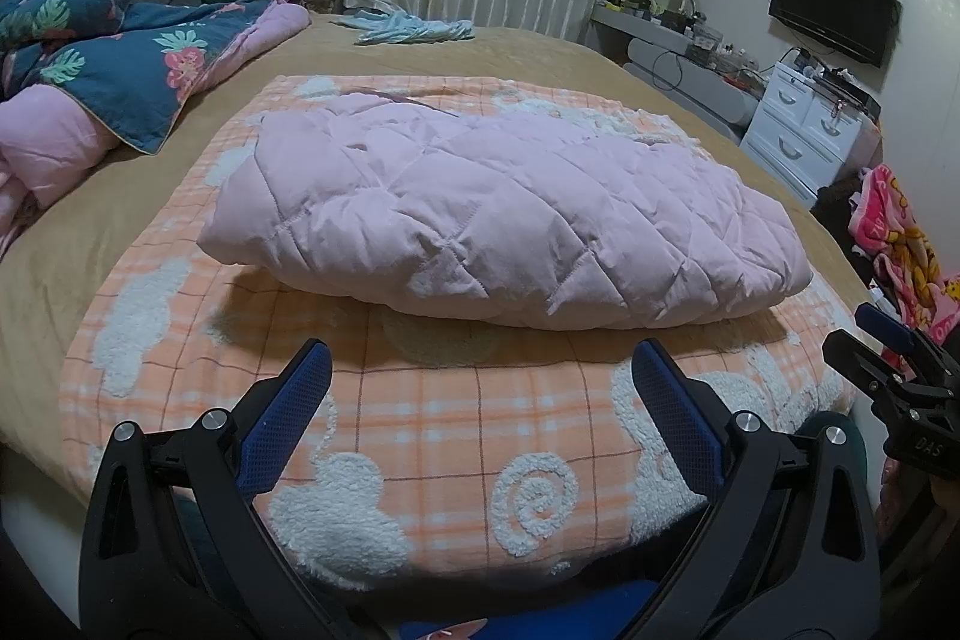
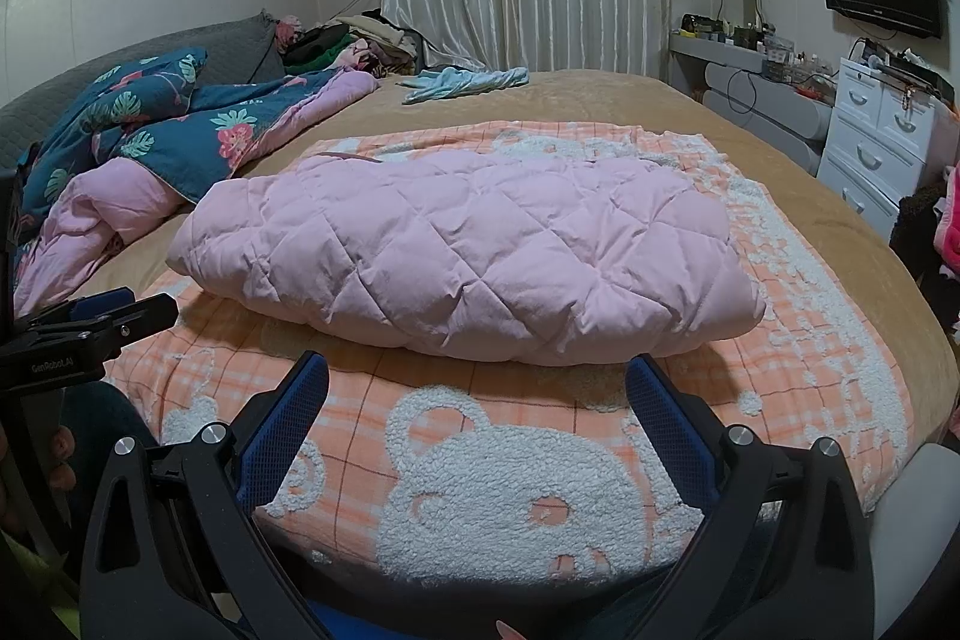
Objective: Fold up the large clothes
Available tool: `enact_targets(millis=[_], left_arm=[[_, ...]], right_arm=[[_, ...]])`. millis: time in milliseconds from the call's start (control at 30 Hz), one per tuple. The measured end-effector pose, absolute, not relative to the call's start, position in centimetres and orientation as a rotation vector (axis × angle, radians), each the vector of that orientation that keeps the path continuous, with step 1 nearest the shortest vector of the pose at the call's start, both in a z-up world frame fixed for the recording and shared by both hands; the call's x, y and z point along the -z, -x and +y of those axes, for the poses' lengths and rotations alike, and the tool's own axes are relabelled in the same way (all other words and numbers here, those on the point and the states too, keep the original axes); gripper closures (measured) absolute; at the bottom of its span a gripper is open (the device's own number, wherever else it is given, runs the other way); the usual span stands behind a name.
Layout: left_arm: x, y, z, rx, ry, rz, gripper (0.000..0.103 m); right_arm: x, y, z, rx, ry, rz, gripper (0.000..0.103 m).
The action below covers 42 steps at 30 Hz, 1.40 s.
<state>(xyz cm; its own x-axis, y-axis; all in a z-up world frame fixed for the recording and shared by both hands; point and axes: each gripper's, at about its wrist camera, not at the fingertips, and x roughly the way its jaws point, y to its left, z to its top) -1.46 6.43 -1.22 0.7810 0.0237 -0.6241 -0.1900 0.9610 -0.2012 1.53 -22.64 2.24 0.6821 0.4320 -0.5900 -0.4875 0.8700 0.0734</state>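
A pink quilted padded garment [image 1: 498, 208] lies folded into a thick bundle on an orange checked blanket [image 1: 456, 424] with white bear shapes, on the bed. It also shows in the right wrist view [image 2: 468, 250]. My left gripper [image 1: 480, 358] is open and empty, just short of the bundle's near edge. My right gripper [image 2: 477, 370] is open and empty, also just short of the near edge. The right gripper shows at the right edge of the left wrist view [image 1: 888, 358]; the left gripper shows at the left edge of the right wrist view [image 2: 102, 322].
A tan bedspread [image 1: 540, 52] covers the bed. A blue floral quilt with pink lining [image 1: 102, 58] is heaped at the left. A light blue cloth [image 1: 414, 28] lies at the far side. A white drawer unit [image 1: 804, 124] and a wall TV [image 1: 834, 4] stand at the right.
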Motion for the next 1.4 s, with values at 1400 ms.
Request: enact_targets(millis=[1400], left_arm=[[1.57,1.41,6.96,-0.090,0.282,0.668,0.009]], right_arm=[[-2.62,-1.54,-22.23,-0.508,0.098,0.641,0.004]])
